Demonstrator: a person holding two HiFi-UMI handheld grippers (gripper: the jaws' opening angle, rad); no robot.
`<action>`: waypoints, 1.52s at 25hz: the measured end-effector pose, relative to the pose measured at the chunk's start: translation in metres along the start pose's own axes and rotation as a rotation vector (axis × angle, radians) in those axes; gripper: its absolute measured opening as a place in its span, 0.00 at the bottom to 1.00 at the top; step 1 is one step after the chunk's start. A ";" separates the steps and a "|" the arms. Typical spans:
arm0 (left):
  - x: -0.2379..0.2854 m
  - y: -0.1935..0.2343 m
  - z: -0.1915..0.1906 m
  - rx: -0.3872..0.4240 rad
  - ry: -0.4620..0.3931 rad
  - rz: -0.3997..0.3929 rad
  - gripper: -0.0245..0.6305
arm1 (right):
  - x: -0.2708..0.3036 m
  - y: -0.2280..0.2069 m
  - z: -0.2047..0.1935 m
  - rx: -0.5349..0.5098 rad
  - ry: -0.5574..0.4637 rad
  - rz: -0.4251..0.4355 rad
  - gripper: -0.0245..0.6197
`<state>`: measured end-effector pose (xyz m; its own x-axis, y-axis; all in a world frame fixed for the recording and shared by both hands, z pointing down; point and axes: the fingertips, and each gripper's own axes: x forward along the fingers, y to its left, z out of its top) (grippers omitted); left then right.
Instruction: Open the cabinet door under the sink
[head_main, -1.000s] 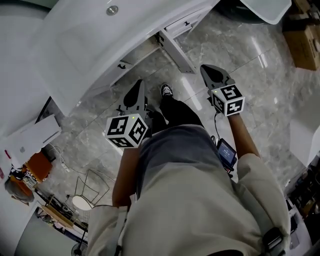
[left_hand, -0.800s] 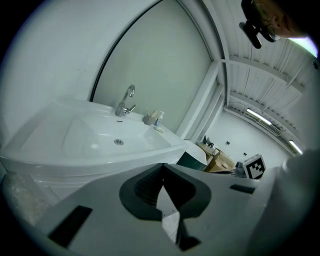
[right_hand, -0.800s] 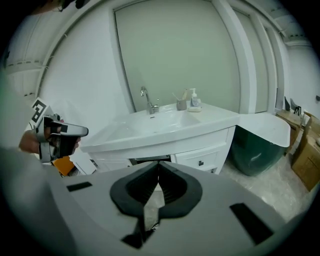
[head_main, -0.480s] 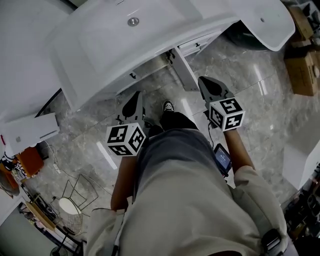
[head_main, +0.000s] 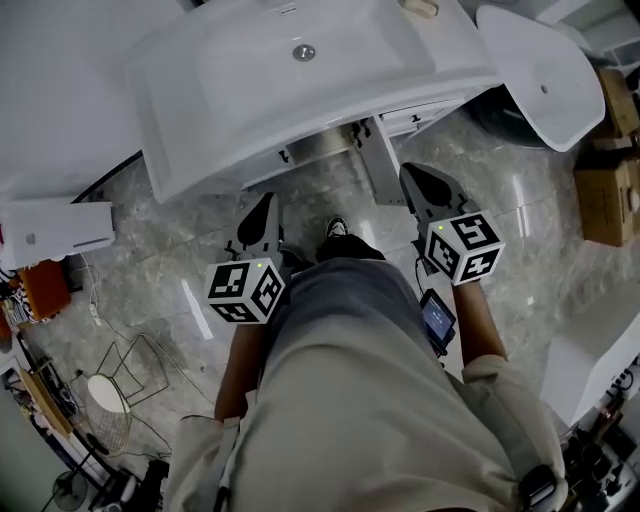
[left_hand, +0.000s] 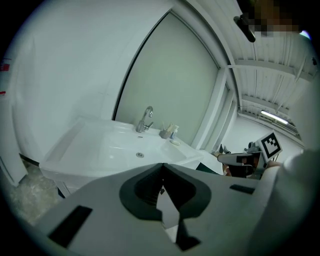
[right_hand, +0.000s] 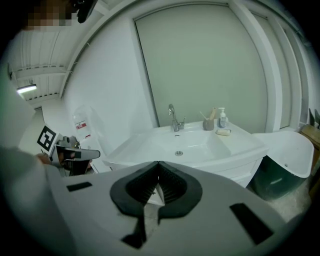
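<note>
Grey marble floor (head_main: 150, 270) in a white bathroom, and we're standing right in front of the vanity looking down. Our left tool (head_main: 266, 203) has its jaws pressed together with nothing between them, and it's the same deal in its own view (left_hand: 161, 167). The right tool (head_main: 414, 172) is closed and empty too (right_hand: 158, 164). Both are up in the air, pointed at the vanity, touching nothing, with our shoe (head_main: 336, 228) on the floor between them.

Just past the tips is the cabinet (head_main: 320, 148), tucked under the front rim of the sink (head_main: 230, 90). We can see small dark handles along its front. A white panel (head_main: 378, 172) sticks out from it toward us, near the right tool. Honestly we can't tell if that's a door swung open or a fixed side.

Up on the sink there's a chrome faucet (right_hand: 172, 117), with a cup (right_hand: 208, 123) and a pump bottle (right_hand: 222, 119) beside it. A cardboard box (head_main: 605, 200) sits off to the right on the floor.
</note>
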<state>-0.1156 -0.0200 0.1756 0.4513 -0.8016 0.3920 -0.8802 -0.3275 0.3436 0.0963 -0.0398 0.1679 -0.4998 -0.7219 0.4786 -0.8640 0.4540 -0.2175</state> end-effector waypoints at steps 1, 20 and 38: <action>-0.004 0.003 0.002 -0.005 -0.012 0.013 0.04 | 0.000 0.003 0.004 -0.007 -0.004 0.012 0.06; -0.048 0.052 0.058 -0.039 -0.166 0.244 0.03 | 0.027 0.064 0.053 -0.118 -0.070 0.178 0.05; -0.021 0.034 0.038 -0.035 -0.087 0.231 0.03 | 0.034 0.030 0.032 -0.109 0.001 0.105 0.06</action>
<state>-0.1605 -0.0333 0.1466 0.2234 -0.8935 0.3894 -0.9521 -0.1145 0.2835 0.0515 -0.0670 0.1505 -0.5872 -0.6670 0.4587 -0.7952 0.5813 -0.1726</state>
